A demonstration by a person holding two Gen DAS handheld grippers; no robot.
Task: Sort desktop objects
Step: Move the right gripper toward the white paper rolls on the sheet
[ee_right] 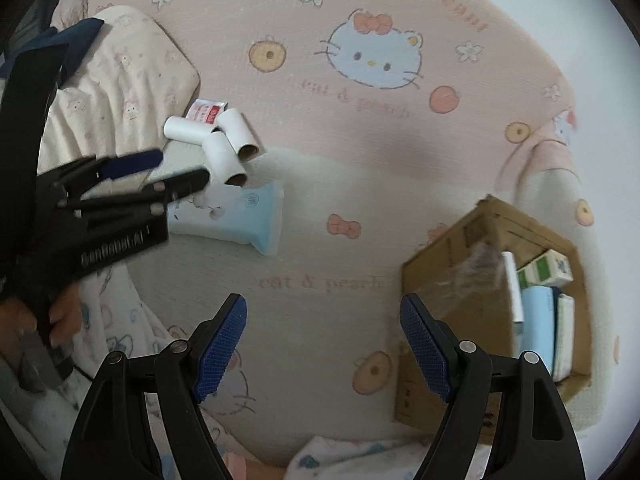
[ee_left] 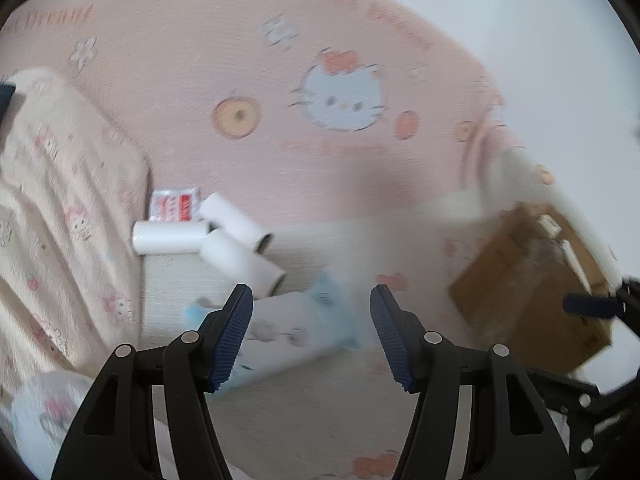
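Three white paper rolls (ee_left: 224,240) (ee_right: 222,142) lie in a heap on a pink cartoon-print sheet, with a small red-and-white sachet (ee_left: 174,205) (ee_right: 207,110) behind them. A light-blue tissue pack (ee_left: 288,328) (ee_right: 244,218) lies just in front of the rolls. My left gripper (ee_left: 312,334) (ee_right: 176,170) hovers open right over the pack, nothing between its blue pads. My right gripper (ee_right: 322,346) is open and empty above bare sheet, left of a brown cardboard box (ee_left: 532,280) (ee_right: 448,280) that holds several small cartons.
A cream pillow (ee_left: 68,208) (ee_right: 124,80) lies at the left by the rolls. A printed blanket (ee_right: 116,344) bunches at the lower left, where a hand (ee_right: 60,320) grips the left tool. White wall lies beyond the sheet at the right.
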